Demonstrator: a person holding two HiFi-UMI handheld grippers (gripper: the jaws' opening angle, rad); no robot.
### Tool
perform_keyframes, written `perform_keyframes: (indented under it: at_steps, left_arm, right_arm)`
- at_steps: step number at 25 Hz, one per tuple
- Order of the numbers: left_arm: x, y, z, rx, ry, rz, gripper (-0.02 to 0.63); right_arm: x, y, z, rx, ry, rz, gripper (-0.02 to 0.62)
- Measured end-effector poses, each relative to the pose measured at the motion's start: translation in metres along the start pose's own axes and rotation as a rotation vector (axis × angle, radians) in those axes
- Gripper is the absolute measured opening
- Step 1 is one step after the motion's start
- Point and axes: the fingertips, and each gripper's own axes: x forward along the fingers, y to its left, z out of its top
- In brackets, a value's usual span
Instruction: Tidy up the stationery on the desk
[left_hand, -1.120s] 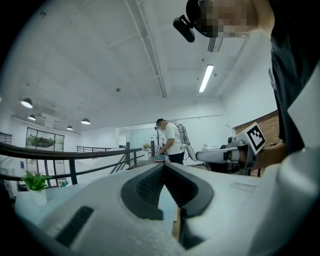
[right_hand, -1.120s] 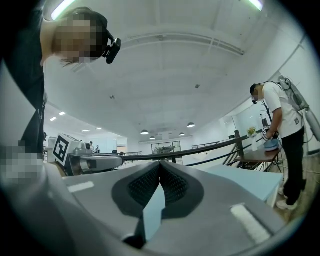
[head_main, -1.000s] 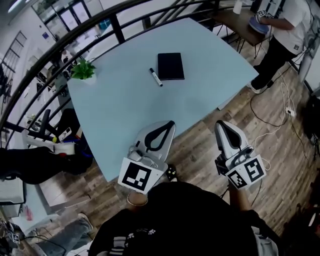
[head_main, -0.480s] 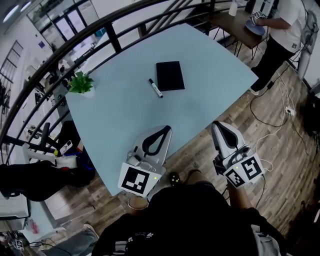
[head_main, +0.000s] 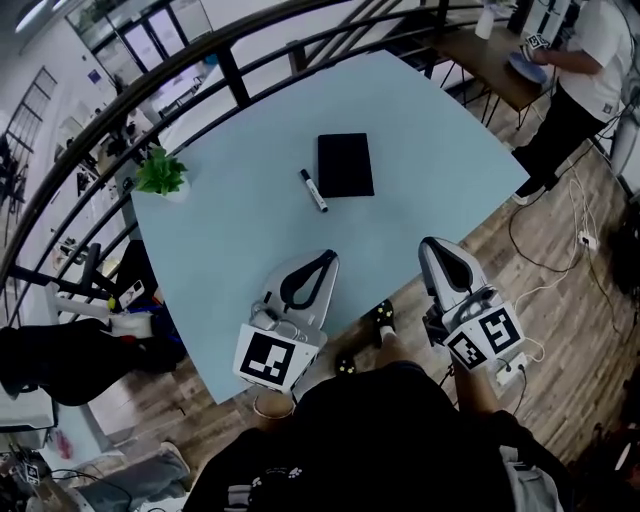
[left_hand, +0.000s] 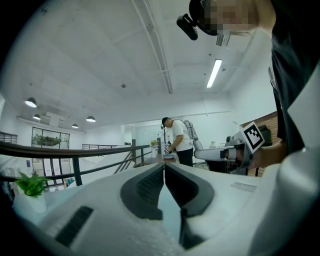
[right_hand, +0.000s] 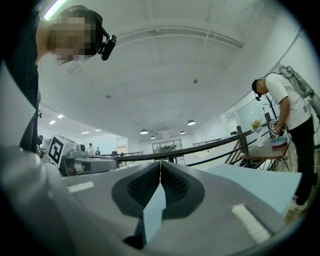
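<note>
A black notebook (head_main: 345, 164) lies flat on the far half of the light blue table (head_main: 230, 230). Just left of it rests a black and white marker (head_main: 313, 190). My left gripper (head_main: 331, 256) is shut and empty over the table's near edge, well short of both. My right gripper (head_main: 430, 245) is shut and empty too, hanging off the table's near right side above the wooden floor. In the left gripper view the left gripper (left_hand: 163, 165) has its jaws meeting at the tips, and in the right gripper view the right gripper (right_hand: 160, 163) looks the same.
A small potted plant (head_main: 161, 173) stands at the table's left corner. A dark railing (head_main: 120, 105) curves round the far side. A person (head_main: 590, 70) works at a brown table (head_main: 490, 55) at the upper right. Cables (head_main: 560, 220) lie on the wooden floor.
Both grippers have moved forward toward the table, and the left one now reaches over its near edge. The notebook and marker lie where they were.
</note>
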Motion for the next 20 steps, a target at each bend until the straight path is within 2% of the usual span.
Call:
perform_keyframes:
  at_steps: [10,17,20]
  left_arm:
    - [0.061,0.051,-0.012,0.017,0.048,0.06,0.009]
    - [0.102,0.087,-0.039,0.012,0.112,0.111,0.021]
    - [0.117,0.102,-0.055,-0.018,0.156,0.126,0.034]
  right_arm:
    - [0.066,-0.054,0.0,0.01,0.038,0.057,-0.003]
    - [0.109,-0.09,-0.017,0.018,0.098,0.081,-0.003]
    - [0.126,-0.102,-0.03,0.026,0.135,0.092,-0.002]
